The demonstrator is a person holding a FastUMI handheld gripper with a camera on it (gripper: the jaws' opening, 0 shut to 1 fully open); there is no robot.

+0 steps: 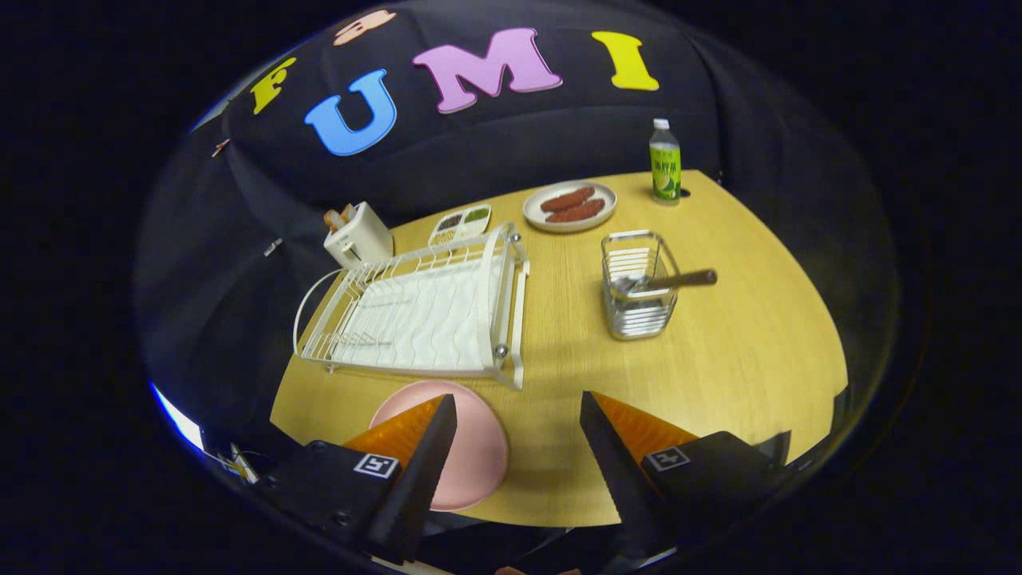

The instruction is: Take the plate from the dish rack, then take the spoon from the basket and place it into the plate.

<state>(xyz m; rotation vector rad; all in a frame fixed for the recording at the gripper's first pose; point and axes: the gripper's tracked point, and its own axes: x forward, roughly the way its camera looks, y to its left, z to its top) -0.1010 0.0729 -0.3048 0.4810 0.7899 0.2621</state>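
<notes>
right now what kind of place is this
Probably a mock kitchen table in a booth: a dish rack, a toaster and a plate of sausages sit beyond the open gripper.

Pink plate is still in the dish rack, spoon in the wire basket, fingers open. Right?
Not quite. In the gripper view the pink plate lies flat on the table, in front of the dish rack and partly under one finger. The spoon is in the wire basket, and the gripper is open.

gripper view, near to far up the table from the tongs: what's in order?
Open tongs holding nothing → pink plate at the left finger → white dish rack → wire basket with the spoon → plate of sausages → green bottle.
</notes>
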